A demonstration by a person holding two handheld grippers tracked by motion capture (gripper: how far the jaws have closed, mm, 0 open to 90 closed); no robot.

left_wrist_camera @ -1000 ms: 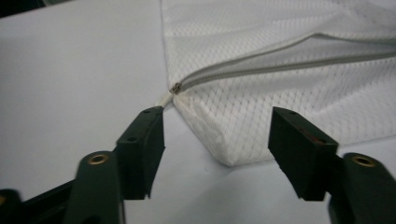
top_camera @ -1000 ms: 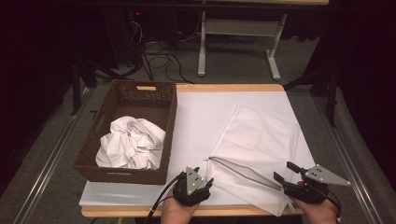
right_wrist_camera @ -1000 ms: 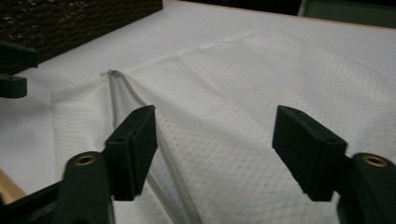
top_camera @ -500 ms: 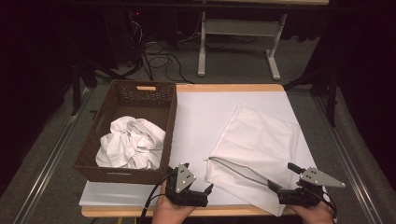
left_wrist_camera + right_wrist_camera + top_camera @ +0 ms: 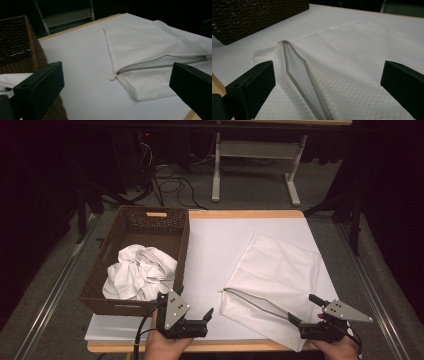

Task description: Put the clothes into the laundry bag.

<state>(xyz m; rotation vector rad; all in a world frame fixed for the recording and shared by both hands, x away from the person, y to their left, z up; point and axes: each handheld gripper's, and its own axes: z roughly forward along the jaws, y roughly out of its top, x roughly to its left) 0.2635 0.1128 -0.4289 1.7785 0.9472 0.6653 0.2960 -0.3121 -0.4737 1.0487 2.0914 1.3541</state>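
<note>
A white mesh laundry bag [image 5: 280, 270] lies flat on the right half of the table, its grey zipper [image 5: 255, 301] partly open along the near edge. My left gripper [image 5: 195, 302] hovers open at the front edge, left of the bag and beside the basket. In the left gripper view the left gripper [image 5: 117, 72] frames the zipper pull [image 5: 113, 77] with wide jaws. My right gripper [image 5: 301, 308] stands open at the bag's near right corner. In the right gripper view the right gripper [image 5: 328, 75] looks over the gaping zipper [image 5: 299, 72] and the bag [image 5: 367, 57].
A brown wicker basket [image 5: 131, 220] stands at the table's left with crumpled white cloth [image 5: 140, 272] inside. A white cover [image 5: 220, 240] spreads over the table. Beyond the far edge are a desk frame [image 5: 255, 165] and floor cables [image 5: 170, 185].
My left gripper has drifted left along the front edge, toward the basket. The right gripper has stayed near the bag's corner. The bag has not moved.
</note>
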